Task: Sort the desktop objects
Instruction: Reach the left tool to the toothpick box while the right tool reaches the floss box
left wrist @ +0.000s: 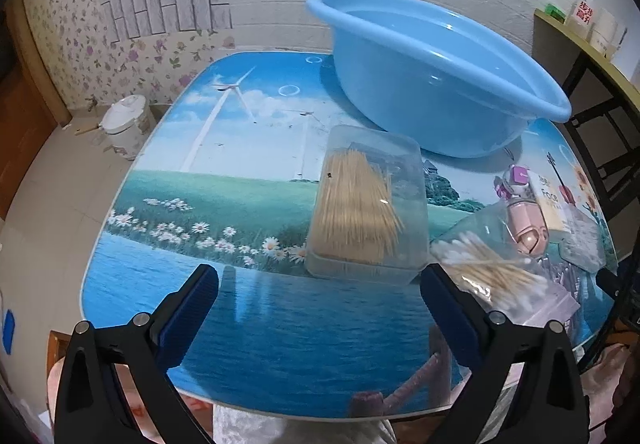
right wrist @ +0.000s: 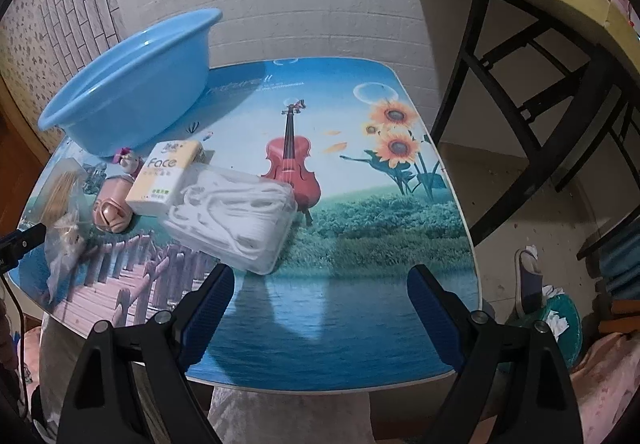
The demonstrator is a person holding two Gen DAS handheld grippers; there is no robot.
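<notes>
A clear box of toothpicks lies on the picture-printed table, just beyond my left gripper, which is open and holds nothing. Right of it lies a bag of cotton swabs, with a pink toy and a tissue pack behind. A blue basin stands at the back. In the right wrist view my right gripper is open above the table, and a clear box of white floss picks lies just beyond its left finger. The tissue pack, pink toy and basin lie further left.
A white bucket stands on the floor left of the table. A yellow-topped shelf with a black frame stands to the right, with a slipper and a green bin on the floor beneath.
</notes>
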